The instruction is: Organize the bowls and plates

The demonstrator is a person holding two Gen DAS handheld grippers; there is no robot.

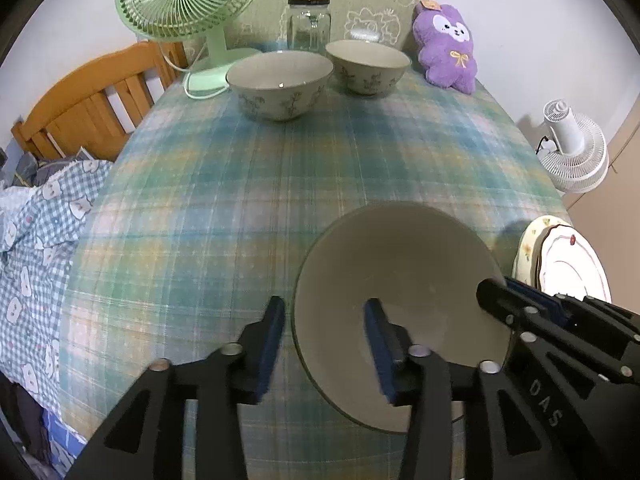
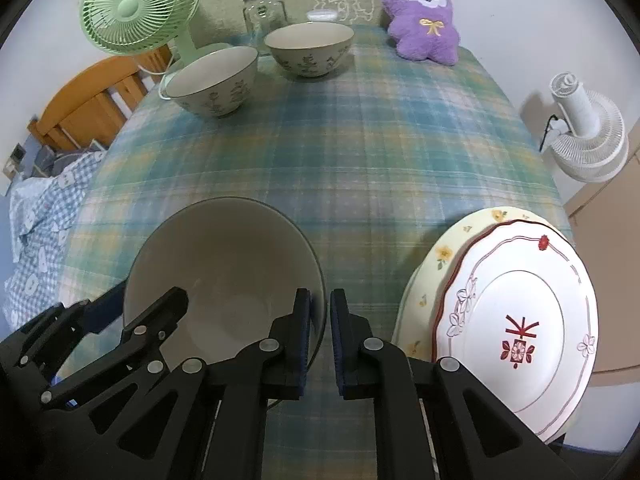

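Both grippers at the near bowl's rim

The near bowl sits on the plaid tablecloth beside stacked plates; left gripper straddles its rim, pads apart and clear; right gripper pinches the opposite rim.

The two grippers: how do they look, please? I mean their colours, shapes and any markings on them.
Both are alike. The left gripper and right gripper have matte black frames with long cut-out slots and round silver rivets at the joints. Each finger ends in a flat, dark blue pad. White letters "DAS" are printed on the right gripper's frame. No cables, hands or sleeves are visible.
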